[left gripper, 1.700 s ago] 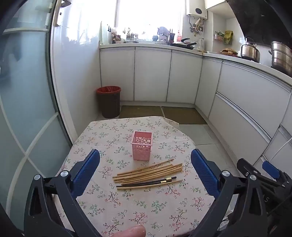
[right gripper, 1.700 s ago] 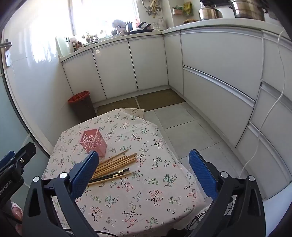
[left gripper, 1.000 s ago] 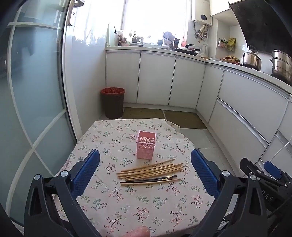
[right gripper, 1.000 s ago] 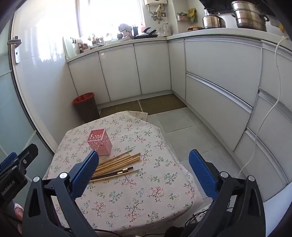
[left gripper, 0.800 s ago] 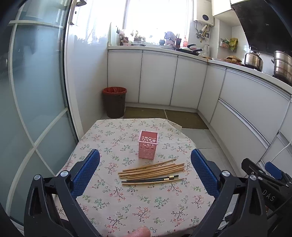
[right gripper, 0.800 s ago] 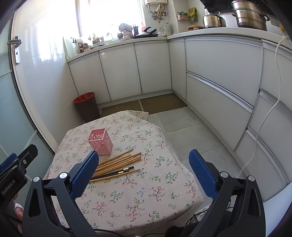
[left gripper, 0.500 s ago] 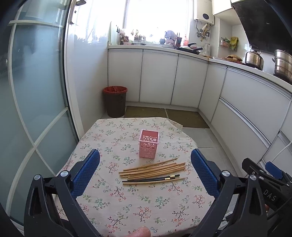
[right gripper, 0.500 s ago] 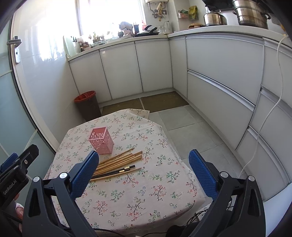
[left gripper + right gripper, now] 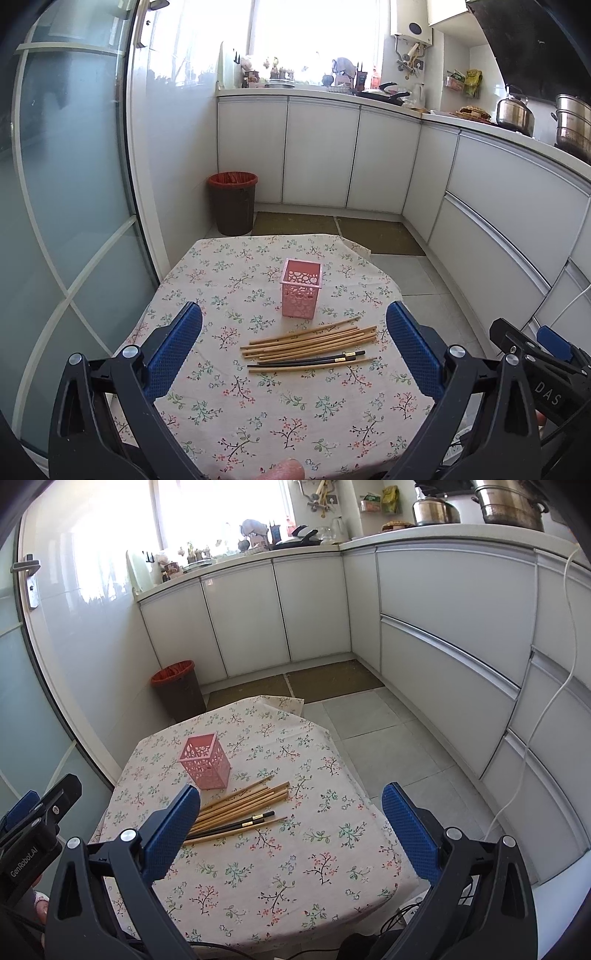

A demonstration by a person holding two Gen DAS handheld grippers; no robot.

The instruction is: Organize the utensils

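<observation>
Floral-cloth table (image 9: 258, 417): bears everything, both grippers hovering above near edge.
Left gripper (image 9: 294, 345): blue pads spread wide, empty, touching nothing.
Right gripper (image 9: 291, 821): pads likewise wide apart, empty.
1 pink holder (image 9: 301, 288): upright mid-table, nothing visible inside.
Bamboo chopsticks (image 9: 310, 338): about 7, loose bundle flat just in front of holder.
2 black chopsticks (image 9: 314, 360): lying among nearest bamboo ones.

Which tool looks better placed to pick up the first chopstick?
Probably left: the chopsticks lie centred between the open left tool, while they sit off by the right tool's left finger.
</observation>
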